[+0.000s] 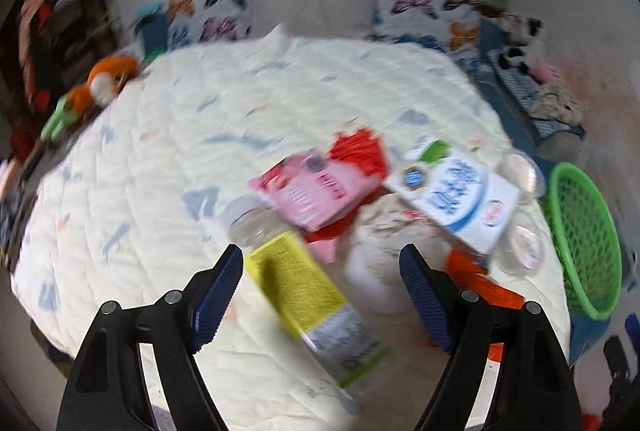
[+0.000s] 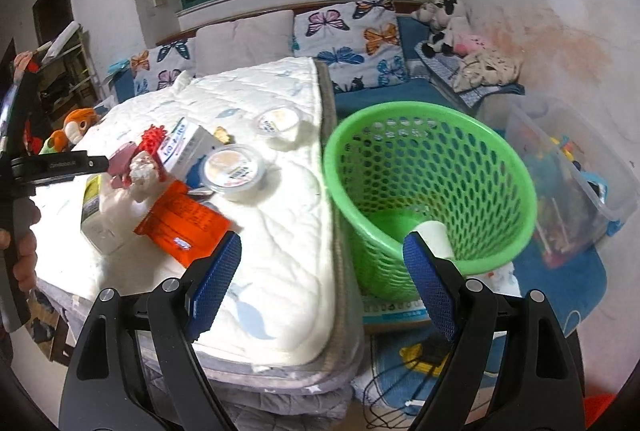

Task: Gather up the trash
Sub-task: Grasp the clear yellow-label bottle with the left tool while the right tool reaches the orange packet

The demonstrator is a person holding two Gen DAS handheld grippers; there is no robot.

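Trash lies on a white quilt (image 1: 180, 151): a clear bottle with a yellow label (image 1: 296, 279), a pink packet (image 1: 316, 191), a red wrapper (image 1: 360, 151), a white milk carton (image 1: 456, 199), an orange packet (image 2: 184, 219), crumpled tissue (image 2: 140, 171) and two plastic cups (image 2: 236, 171). My left gripper (image 1: 322, 267) is open, just above the bottle. My right gripper (image 2: 322, 255) is open and empty over the quilt's edge, beside the green basket (image 2: 432, 167), which holds a white paper cup (image 2: 434, 235).
Butterfly pillows (image 2: 348, 43) and plush toys (image 2: 444, 19) sit at the back. A clear storage bin (image 2: 568, 171) stands right of the basket. Cables and a blue mat (image 2: 400, 371) lie on the floor below. The left gripper's handle (image 2: 52, 167) reaches in from the left.
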